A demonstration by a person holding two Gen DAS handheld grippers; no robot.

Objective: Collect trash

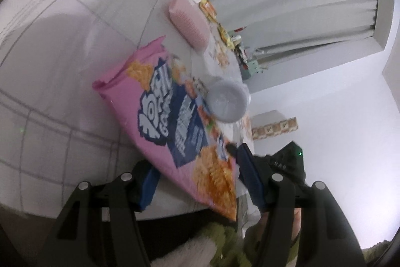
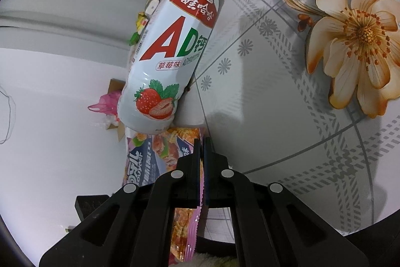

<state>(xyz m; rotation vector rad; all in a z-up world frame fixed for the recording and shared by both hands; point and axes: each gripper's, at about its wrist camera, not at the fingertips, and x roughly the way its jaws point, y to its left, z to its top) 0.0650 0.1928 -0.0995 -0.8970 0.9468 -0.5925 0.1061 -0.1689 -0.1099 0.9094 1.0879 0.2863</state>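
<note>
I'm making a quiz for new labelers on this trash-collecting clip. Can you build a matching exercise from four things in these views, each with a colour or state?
Things:
1. snack bag
2. milk bottle
3. right tongs
4. left tongs

States:
A. open, one finger on each side of the bag
B. lying on its side, red cap on
C. pink, torn open at one end
D. shut on the bag's edge

Pairs: 1-C, 2-B, 3-D, 4-A
</note>
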